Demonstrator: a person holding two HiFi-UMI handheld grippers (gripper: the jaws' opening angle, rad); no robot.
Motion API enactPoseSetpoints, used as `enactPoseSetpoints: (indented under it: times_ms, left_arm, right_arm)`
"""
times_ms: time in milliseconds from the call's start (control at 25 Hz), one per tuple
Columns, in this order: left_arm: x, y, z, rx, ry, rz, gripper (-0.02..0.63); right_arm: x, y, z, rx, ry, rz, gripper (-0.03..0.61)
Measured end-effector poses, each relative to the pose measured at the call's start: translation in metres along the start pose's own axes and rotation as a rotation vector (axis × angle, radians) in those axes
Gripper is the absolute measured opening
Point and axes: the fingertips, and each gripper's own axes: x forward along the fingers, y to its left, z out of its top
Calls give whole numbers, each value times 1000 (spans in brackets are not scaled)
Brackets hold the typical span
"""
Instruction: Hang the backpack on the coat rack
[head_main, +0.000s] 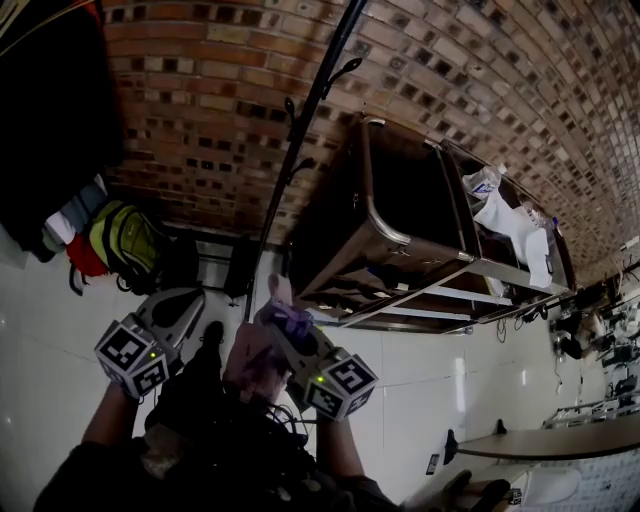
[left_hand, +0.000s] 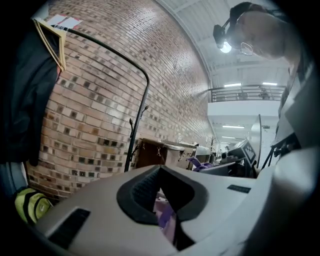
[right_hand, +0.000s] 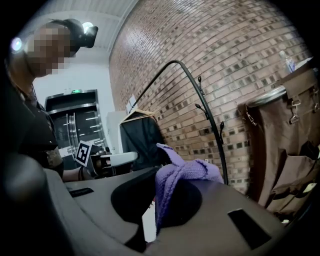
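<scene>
Pinching a purple strap (right_hand: 186, 172), the right gripper (right_hand: 155, 212) has its jaws pressed together on it. The left gripper (left_hand: 167, 226) is likewise closed on purple fabric (left_hand: 164, 214) caught in its narrow gap. In the head view the backpack (head_main: 250, 362) hangs between both grippers at six o'clock, apart from the coat rack (head_main: 300, 140), whose black pole runs toward twelve o'clock against the brick wall (head_main: 200, 90). A yellow-green bag (head_main: 125, 240) sits at nine o'clock.

Dim head view, glaring ceiling lights (left_hand: 239, 85), heavy fisheye bending, black vignetted corners
</scene>
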Motion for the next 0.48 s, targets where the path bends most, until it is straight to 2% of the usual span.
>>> enactPoseSetpoints:
  times_ms: [480]
  left_arm:
    - [123, 101, 36, 3, 44, -74, 25]
  right_arm:
    - [92, -129, 66, -9, -2, -137, 3]
